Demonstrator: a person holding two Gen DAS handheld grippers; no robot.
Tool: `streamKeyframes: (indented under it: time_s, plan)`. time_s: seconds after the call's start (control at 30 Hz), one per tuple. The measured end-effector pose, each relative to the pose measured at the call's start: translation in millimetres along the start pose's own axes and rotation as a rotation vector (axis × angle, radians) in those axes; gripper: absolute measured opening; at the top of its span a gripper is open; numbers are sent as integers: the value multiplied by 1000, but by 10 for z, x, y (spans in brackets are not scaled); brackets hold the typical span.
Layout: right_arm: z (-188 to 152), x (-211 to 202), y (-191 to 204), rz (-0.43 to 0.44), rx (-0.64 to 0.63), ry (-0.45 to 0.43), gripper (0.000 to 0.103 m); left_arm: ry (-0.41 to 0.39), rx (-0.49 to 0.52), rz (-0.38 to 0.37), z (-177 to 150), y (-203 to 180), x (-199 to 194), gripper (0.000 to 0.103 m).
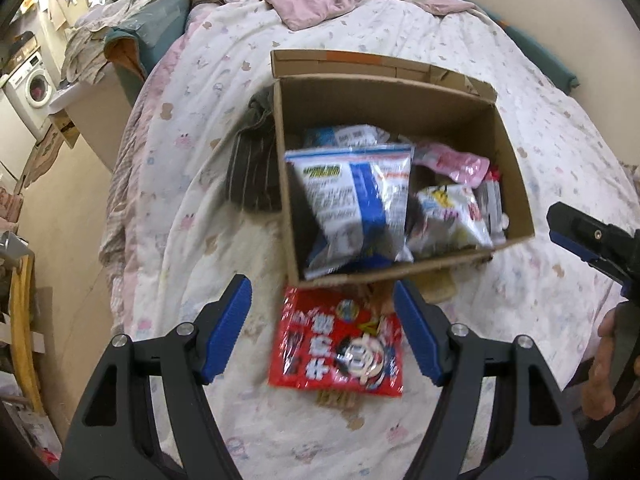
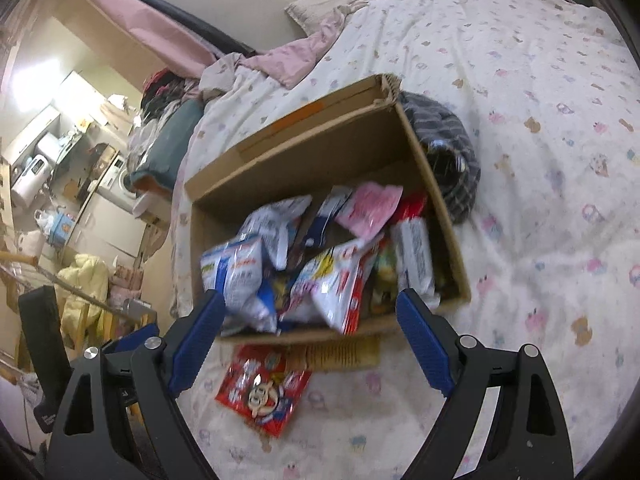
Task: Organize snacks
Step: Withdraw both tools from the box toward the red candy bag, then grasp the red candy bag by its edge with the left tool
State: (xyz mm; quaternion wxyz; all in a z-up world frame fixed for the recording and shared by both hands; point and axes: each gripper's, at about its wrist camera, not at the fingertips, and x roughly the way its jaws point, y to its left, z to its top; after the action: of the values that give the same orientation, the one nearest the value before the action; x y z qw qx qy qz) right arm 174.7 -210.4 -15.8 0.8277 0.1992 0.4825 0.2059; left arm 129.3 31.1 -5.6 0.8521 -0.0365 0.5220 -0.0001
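From the left wrist view, we see one red snack packet [image 1: 338,350] with white Chinese characters, too blurred to read, and a cartoon face, lying on the patterned quilt [image 1: 540,128] just in front of one open cardboard box [image 1: 384,98]. The left gripper [image 1: 322,330] hangs over the packet, jaws apart, nothing between them. Inside the box a blue-and-white bag [image 1: 354,204] has unreadable print; we count at least four packets.

From the right wrist view, the right gripper [image 2: 310,338] stands wide apart and empty above the box's [image 2: 320,148] near edge. The red packet [image 2: 264,388] lies below, nearer its left finger. A pink packet [image 2: 370,208] sits among the box's snacks.
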Motion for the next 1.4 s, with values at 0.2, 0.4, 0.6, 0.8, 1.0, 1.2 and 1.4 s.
streamKeyframes:
  time_s: [0.2,0.4,0.6,0.8,1.0,1.2,1.4]
  plan:
    - [-336,-7,68,-10,-15,46,90,12,10,-2,-219,41,-13,71]
    - [-666,34,31,-38,-6,97,90,64,-24,-9,-407,167,118,71]
    - [-876,125,-60,-79,-29,156,90,78,-74,38,-448,367,223,71]
    - [-971,142,-136,-77,-36,205,90,177,-62,7,-473,266,488,71]
    - [-960,130,-187,-84,-19,206,90,288,9,11,-367,64,842,71]
    - [-958,181,-190,-94,-35,221,90,377,-94,5,-191,304,1236,72]
    - [-950,192,-222,-93,-29,223,90,448,-150,-158,-276,246,1296,67]
